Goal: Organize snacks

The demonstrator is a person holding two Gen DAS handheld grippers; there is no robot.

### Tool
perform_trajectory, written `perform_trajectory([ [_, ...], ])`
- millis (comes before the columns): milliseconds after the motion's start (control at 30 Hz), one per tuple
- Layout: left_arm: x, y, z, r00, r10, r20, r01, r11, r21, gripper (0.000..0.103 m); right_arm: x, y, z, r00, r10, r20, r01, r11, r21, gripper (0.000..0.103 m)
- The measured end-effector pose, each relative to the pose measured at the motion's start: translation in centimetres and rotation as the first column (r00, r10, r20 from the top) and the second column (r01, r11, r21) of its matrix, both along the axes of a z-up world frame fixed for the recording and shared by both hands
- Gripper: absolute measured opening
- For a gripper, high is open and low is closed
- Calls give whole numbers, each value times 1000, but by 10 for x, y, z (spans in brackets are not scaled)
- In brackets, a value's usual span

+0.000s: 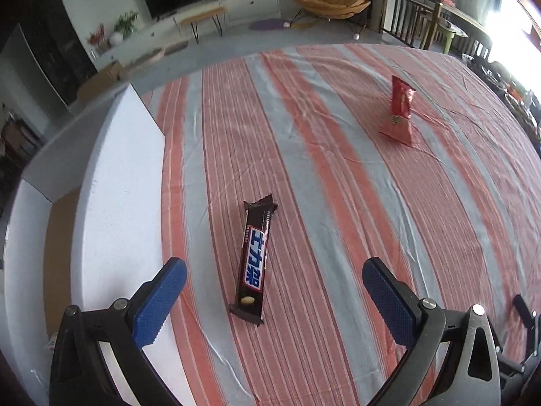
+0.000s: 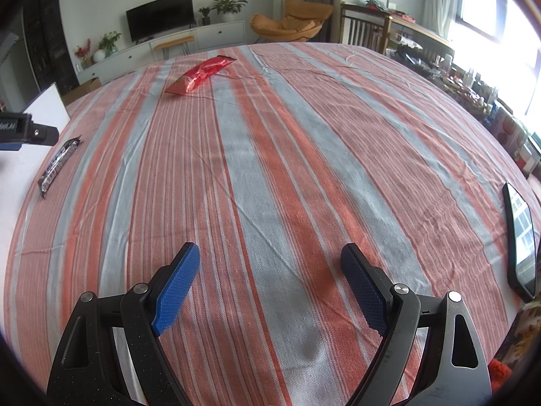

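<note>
Chocolate bar [image 1: 254, 262], light and slick-wrapped, likely best pinched mid-length by spread left gripper [image 1: 274, 286]; right gripper [image 2: 270, 272] held spread, empty.

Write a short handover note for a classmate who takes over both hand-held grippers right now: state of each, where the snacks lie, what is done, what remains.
Left hand-held gripper: open, empty, lined up over the dark brown chocolate bar with blue lettering, not yet gripping it.
Right hand-held gripper: open, empty, above bare striped red and grey tablecloth.
Red foil snack packet: lying at the far side of the cloth.
White open box: beside the bar, at the left.
Done: nothing packed, as far as visible.
Left: probably pick up both snacks and put them away.
</note>
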State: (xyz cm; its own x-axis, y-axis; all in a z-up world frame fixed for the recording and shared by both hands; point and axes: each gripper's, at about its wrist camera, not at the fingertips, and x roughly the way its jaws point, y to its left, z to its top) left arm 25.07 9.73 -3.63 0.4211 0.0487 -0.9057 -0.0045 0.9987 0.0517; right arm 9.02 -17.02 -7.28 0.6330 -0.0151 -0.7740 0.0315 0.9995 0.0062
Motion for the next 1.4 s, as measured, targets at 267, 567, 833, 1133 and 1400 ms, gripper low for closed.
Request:
perform_trajectory([
  [267, 10, 6, -46, 997, 17, -78, -17, 1000, 3, 75, 0, 0, 0, 1000, 0, 1, 0, 1000, 1, 88],
  [567, -19, -7, -39, 997, 75, -19, -77, 991, -111, 17, 0, 0, 0, 1000, 0, 1, 0, 1000, 1, 88],
  [833, -79, -81, -37, 998, 24, 59, -16, 992, -123, 18, 0, 0, 0, 1000, 0, 2, 0, 1000, 1, 88],
  [1133, -78, -70, -48, 994, 41, 97, -35, 997, -65, 83, 0, -1, 0, 1000, -1, 2, 1, 1000, 1, 88],
  [1400, -86, -55, -58, 981, 75, 181, -65, 996, -61, 103, 0, -1, 0, 1000, 0, 2, 0, 1000, 2, 88],
])
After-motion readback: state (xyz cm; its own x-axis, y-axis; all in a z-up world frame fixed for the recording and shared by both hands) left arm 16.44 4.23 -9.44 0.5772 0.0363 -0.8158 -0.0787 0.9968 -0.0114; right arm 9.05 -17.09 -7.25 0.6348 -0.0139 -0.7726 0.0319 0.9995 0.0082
